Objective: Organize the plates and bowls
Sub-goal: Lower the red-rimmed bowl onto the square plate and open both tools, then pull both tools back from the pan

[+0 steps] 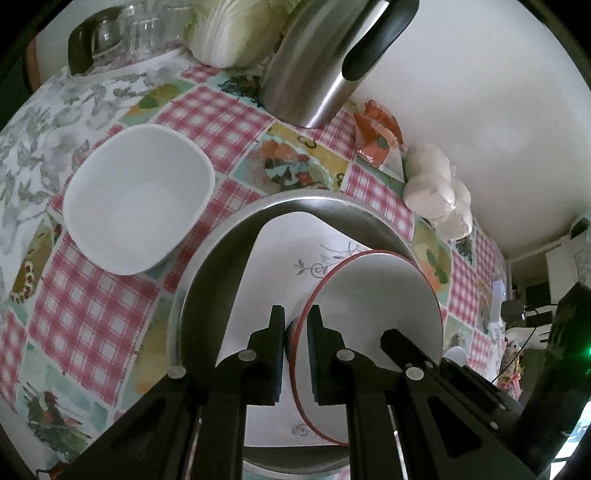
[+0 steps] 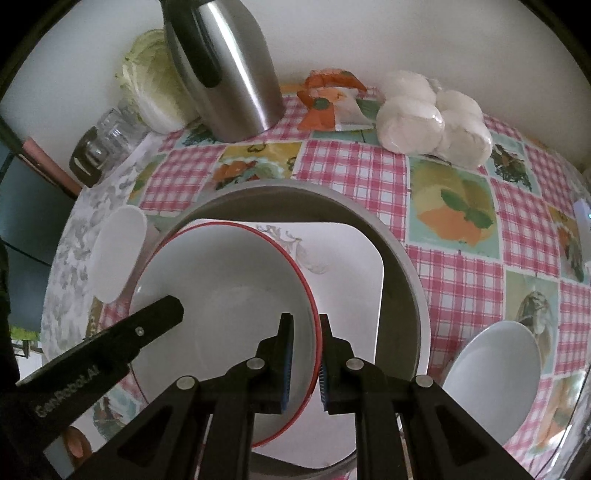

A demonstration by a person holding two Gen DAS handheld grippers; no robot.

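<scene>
A white bowl with a red rim [image 1: 373,295] [image 2: 225,280] hangs over a white square plate with a grey scroll pattern [image 1: 273,266] [image 2: 343,251], which lies in a round metal tray [image 1: 207,266] [image 2: 402,251]. My left gripper [image 1: 296,354] is shut on the bowl's left rim. My right gripper [image 2: 307,358] is shut on its right rim. The left gripper's finger [image 2: 122,339] shows in the right wrist view. A plain white squarish bowl [image 1: 136,199] [image 2: 118,254] sits left of the tray. A white plate [image 2: 495,373] lies at the right.
A steel kettle [image 1: 321,62] [image 2: 229,70], a cabbage [image 1: 232,29], a glass jug [image 1: 110,37], an orange packet [image 1: 380,133] and a bag of white buns [image 1: 439,188] [image 2: 432,122] stand along the wall behind the tray, on a checked tablecloth [image 1: 88,295].
</scene>
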